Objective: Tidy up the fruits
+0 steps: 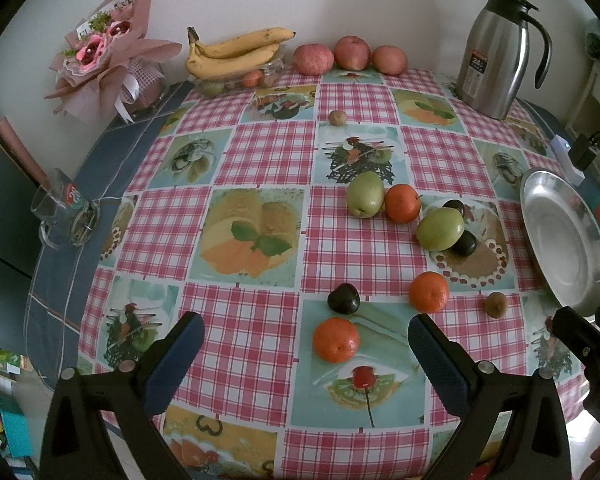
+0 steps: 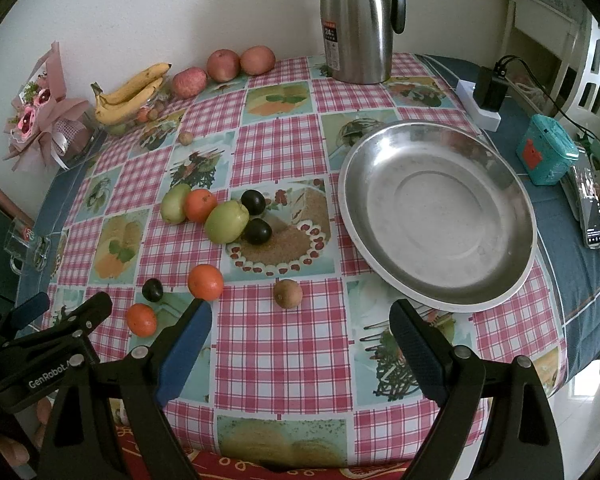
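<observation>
Loose fruit lies on the checked tablecloth: three oranges (image 1: 335, 339) (image 2: 205, 282), two green fruits (image 1: 440, 229) (image 2: 227, 222), three dark plums (image 1: 343, 298) (image 2: 259, 231) and a brown kiwi (image 1: 495, 304) (image 2: 287, 293). An empty steel plate (image 2: 440, 216) (image 1: 564, 240) sits to their right. My left gripper (image 1: 306, 322) is open above the nearest orange and plum, holding nothing. My right gripper (image 2: 300, 310) is open just in front of the kiwi, with the plate's near rim beyond its right finger. Each gripper shows at the other view's edge (image 1: 580, 328) (image 2: 66, 306).
Along the back wall stand a steel thermos (image 2: 356, 20), three apples (image 1: 352, 53), bananas on a glass dish (image 1: 236, 50) and a pink bouquet (image 1: 104, 52). A small brown fruit (image 1: 337, 117) lies mid-table. A glass mug (image 1: 64, 212) sits left; a teal box (image 2: 546, 154), charger and phone sit right.
</observation>
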